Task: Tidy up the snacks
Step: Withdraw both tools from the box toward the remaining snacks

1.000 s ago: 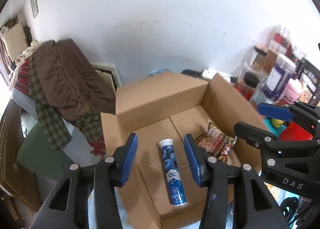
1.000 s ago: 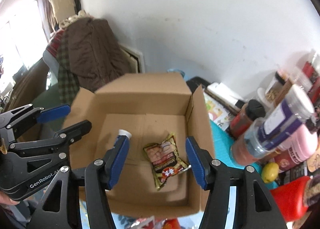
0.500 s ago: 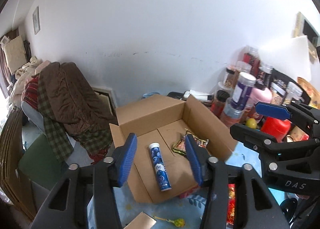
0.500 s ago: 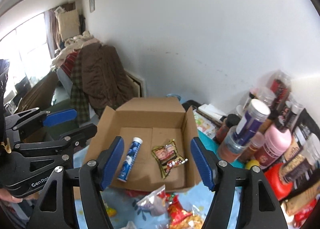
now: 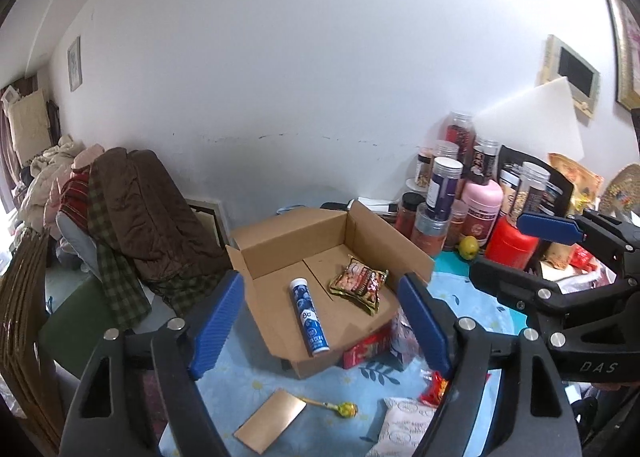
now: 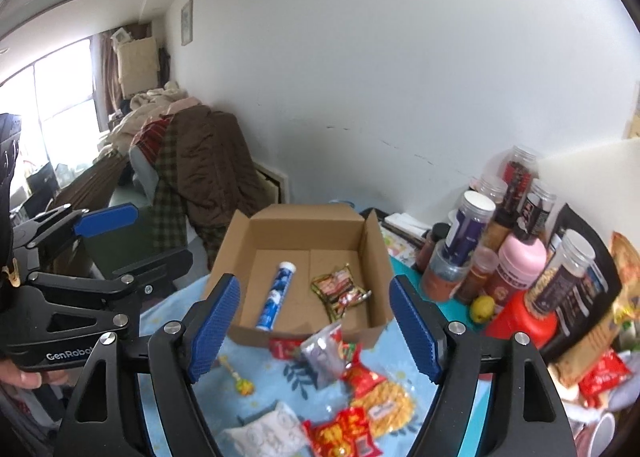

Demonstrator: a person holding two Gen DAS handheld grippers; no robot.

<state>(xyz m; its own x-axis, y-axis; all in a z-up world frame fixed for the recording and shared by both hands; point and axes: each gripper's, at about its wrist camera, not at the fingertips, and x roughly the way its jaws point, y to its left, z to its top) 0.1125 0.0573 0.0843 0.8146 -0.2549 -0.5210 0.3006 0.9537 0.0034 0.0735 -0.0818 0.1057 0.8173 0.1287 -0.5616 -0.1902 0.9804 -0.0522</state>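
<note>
An open cardboard box (image 5: 304, 229) (image 6: 308, 217) sits on the blue flowered tablecloth. Inside lie a blue tube (image 5: 309, 316) (image 6: 275, 294) and a snack packet (image 5: 359, 282) (image 6: 339, 289). My left gripper (image 5: 320, 327) is open and empty, held back above the box's near edge. My right gripper (image 6: 314, 327) is open and empty, above loose snacks in front of the box: a silver packet (image 6: 322, 353), red packets (image 6: 362, 377), a yellow bag (image 6: 390, 405), a white packet (image 6: 268, 431) and a lollipop (image 6: 242, 383) (image 5: 344, 409).
Jars, bottles and a red canister (image 5: 510, 241) (image 6: 524, 321) crowd the right side, with a lemon (image 5: 469, 246) (image 6: 482, 307). A brown card (image 5: 270, 419) lies near the front. A chair piled with clothes (image 5: 132, 217) stands left of the table.
Both grippers have pulled up and back from the box, both still open. The box now looks smaller, and the loose snacks on the cloth have come into view.
</note>
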